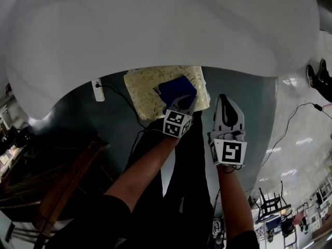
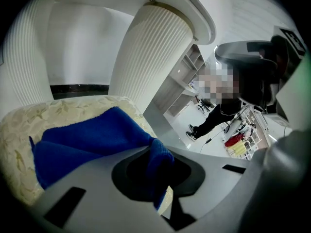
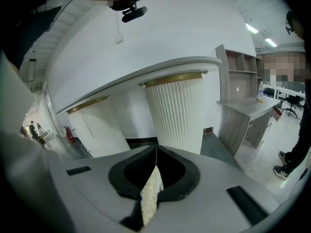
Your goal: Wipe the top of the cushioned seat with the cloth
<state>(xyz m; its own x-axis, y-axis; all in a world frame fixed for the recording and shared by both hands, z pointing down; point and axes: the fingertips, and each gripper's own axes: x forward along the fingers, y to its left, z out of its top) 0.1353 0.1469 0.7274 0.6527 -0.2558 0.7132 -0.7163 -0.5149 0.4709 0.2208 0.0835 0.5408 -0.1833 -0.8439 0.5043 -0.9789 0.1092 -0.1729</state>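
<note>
A: Left gripper (image 2: 158,171), state?
B: Jaws closed on a fold of the blue terry cloth (image 2: 87,135). The rest of the cloth lies spread on the cream, leaf-patterned top of the cushioned seat (image 1: 142,95), toward its near right corner.
A: Right gripper (image 3: 155,154)?
B: Jaws pressed together, nothing held. A pale sliver shows through the seam, probably seat fabric beyond it; view poor. It hangs just right of the seat, apart from the cloth.
A: Markings?
B: Black-and-white square patterns on each marker cube (image 1: 176,124).
</note>
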